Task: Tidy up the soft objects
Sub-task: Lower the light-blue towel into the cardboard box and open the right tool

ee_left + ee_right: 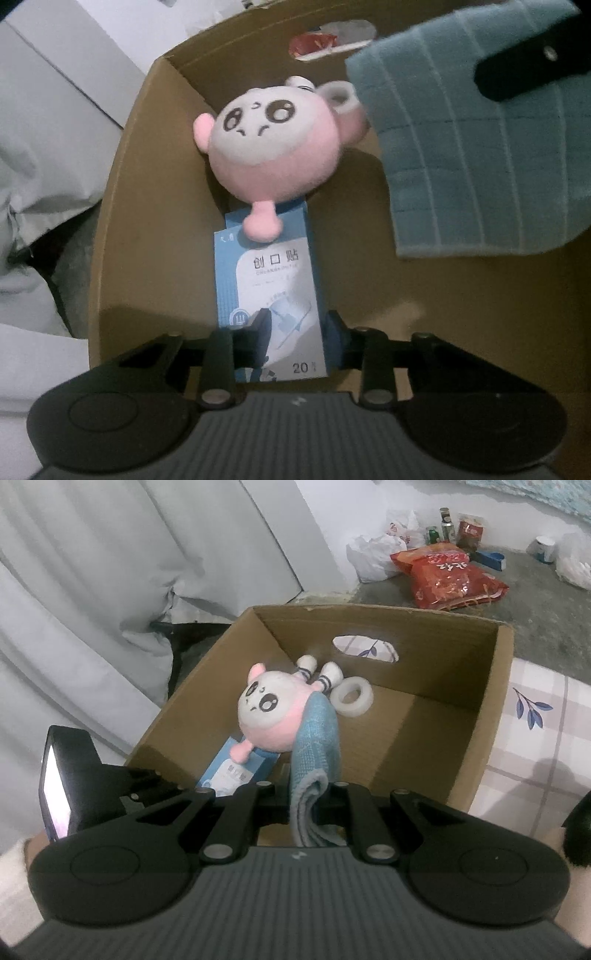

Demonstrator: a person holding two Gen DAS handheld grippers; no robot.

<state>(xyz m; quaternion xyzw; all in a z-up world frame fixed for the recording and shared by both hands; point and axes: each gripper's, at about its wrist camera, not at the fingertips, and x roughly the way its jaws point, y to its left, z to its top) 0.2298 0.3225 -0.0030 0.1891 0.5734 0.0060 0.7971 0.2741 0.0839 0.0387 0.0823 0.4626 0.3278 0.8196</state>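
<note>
Over the box [491, 686] | right gripper [310, 797] clenched on the blue cloth [317, 738], floppy and light so pinch a fold | left gripper [295, 325] grasping the bandage pack [269, 280] | plush toy [273, 147] inside box

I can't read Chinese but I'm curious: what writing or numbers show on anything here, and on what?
"创口贴": large characters on the blue and white box lying in the cardboard box.
"20": bottom corner of the same box; the mark after it is blurred.
Small print under the large characters: too small to read.
Red snack bag on the floor: white characters, too blurred to read.
</note>
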